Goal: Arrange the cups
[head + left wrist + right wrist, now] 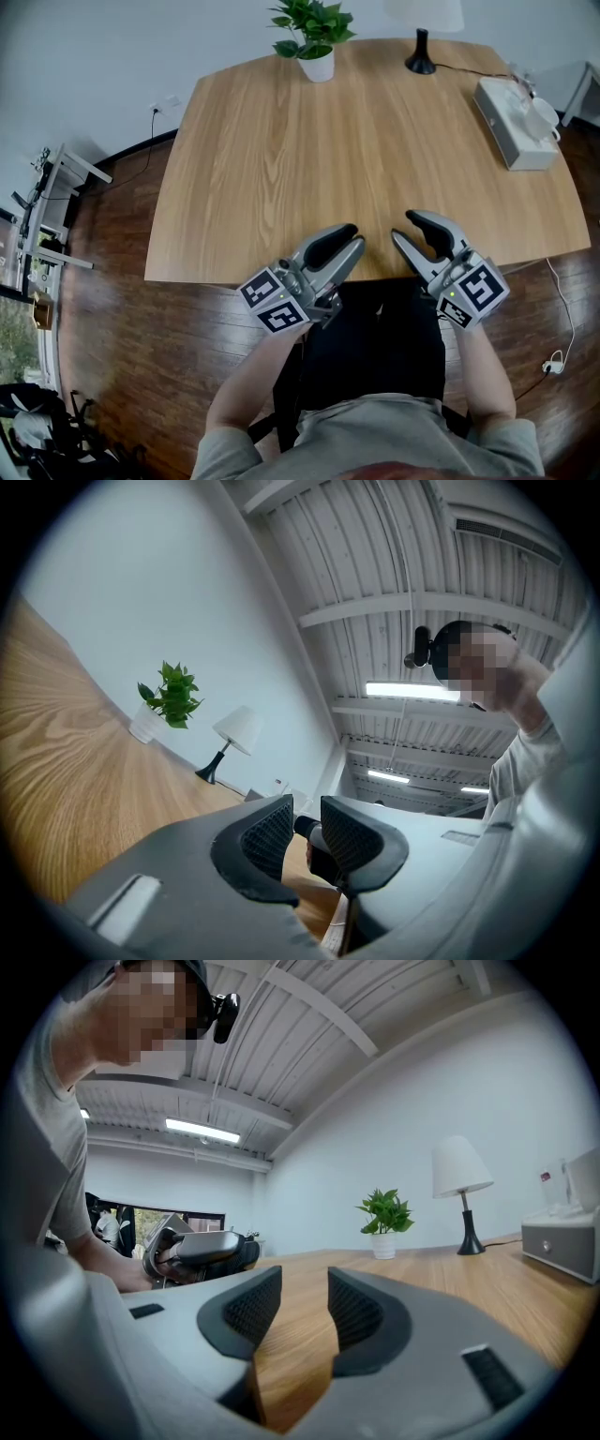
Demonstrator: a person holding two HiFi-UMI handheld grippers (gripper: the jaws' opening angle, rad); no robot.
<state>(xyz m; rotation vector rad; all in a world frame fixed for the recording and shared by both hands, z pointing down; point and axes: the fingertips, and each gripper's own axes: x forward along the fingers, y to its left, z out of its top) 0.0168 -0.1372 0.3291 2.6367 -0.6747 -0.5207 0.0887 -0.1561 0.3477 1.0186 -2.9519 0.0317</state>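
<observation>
One broad, pale wooden table (309,159) fills most of the head view, standing on a dark wood floor (141,309). At its near edge is the person, in a grey shirt (375,441), holding both tools just above the tabletop, close to the body.

The left gripper (356,237) points toward the middle of the table, angled to the right. In the left gripper view its ribbed fingers (267,836) are spread with a clear gap, and nothing is between them. The right gripper (403,226) is just beside it, angled to the left, and the two tips are near each other but apart. Its fingers (253,1309) are likewise parted, with only bare tabletop between them.

At the far right corner of the table lies a light grey box (511,136). What look like white cups (542,114) sit on top of it — well away from both grippers, and too small to count.

Along the far edge stand a lamp (421,56) with a black base and, to its left, a small potted plant (314,33) in a white pot.
</observation>
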